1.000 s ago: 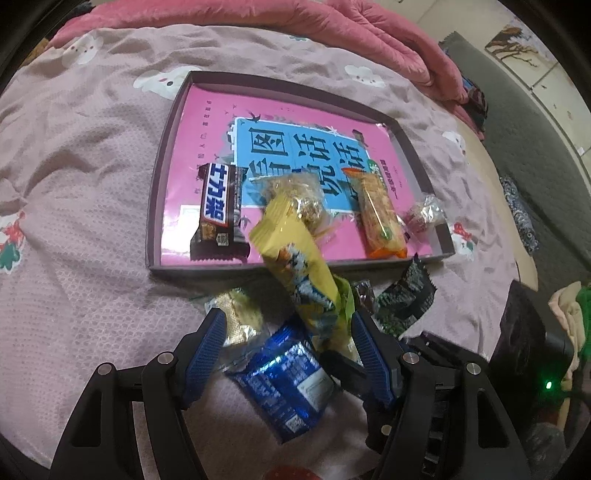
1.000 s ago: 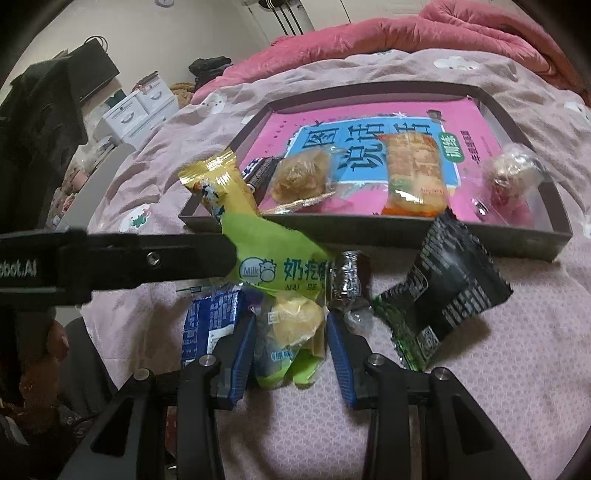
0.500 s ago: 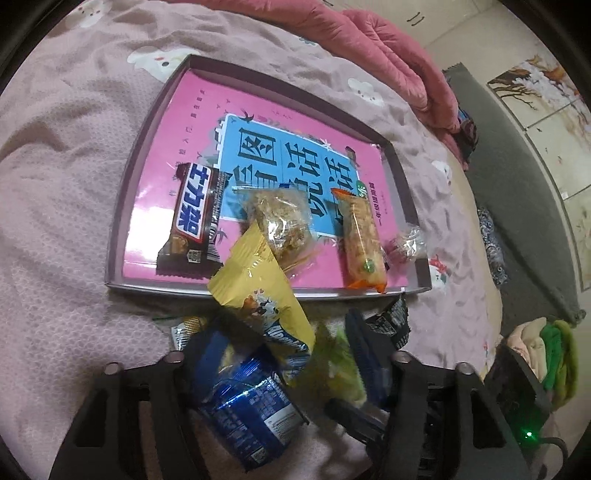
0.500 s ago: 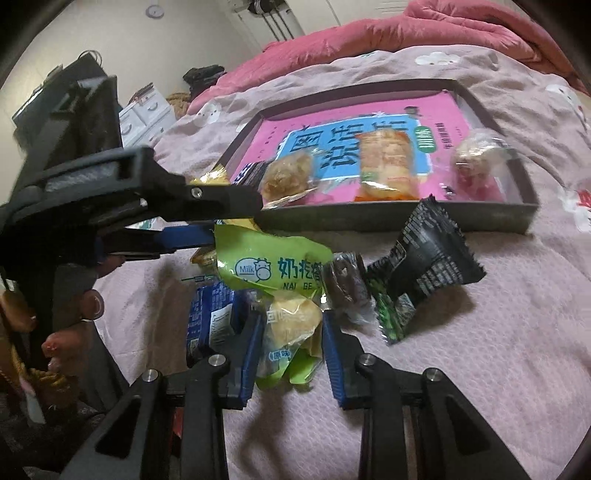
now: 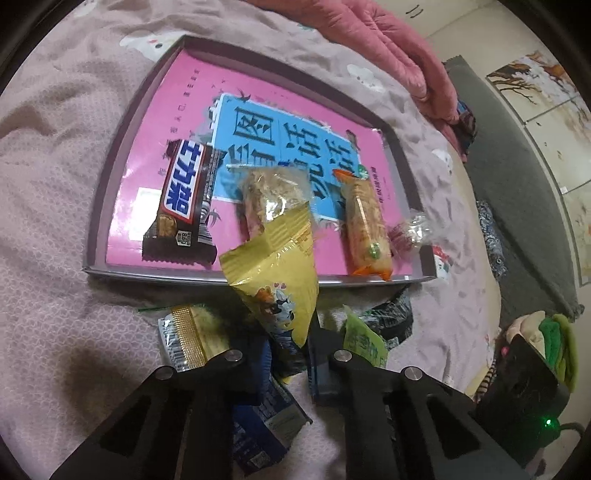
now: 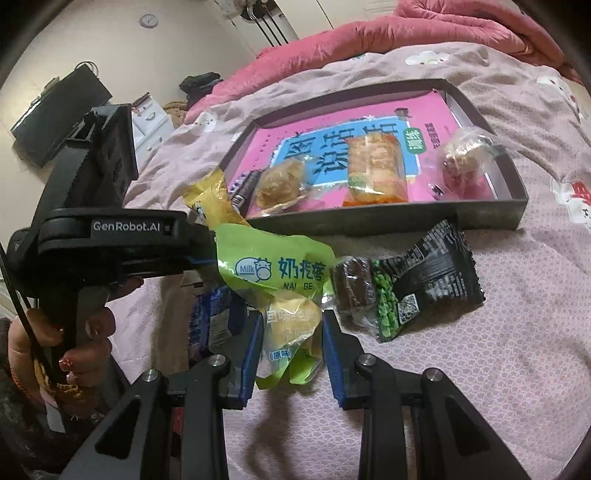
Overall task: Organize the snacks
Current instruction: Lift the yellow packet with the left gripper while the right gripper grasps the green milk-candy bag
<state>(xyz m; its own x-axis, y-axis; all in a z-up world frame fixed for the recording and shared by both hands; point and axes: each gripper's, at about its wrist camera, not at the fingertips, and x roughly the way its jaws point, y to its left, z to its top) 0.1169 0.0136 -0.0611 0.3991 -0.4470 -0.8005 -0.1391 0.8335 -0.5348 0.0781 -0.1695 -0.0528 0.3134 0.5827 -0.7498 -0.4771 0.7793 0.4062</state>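
My left gripper is shut on the lower end of a yellow snack packet, which stands tilted over the tray's near rim. The right gripper is shut on a green milk-snack packet, also seen as the green packet beside the yellow one. The grey tray holds a pink book, a Snickers bar, a clear-wrapped pastry, an orange cracker pack and a small clear-wrapped sweet.
Loose on the pink bedspread lie a blue packet, a gold-and-clear packet, a black-and-green packet and a small brown cake. A person's hand grips the left tool. A pink quilt is bunched behind the tray.
The left jaws have closed from wide open onto the yellow packet. The right gripper kept its hold on the green packet and shifted slightly.
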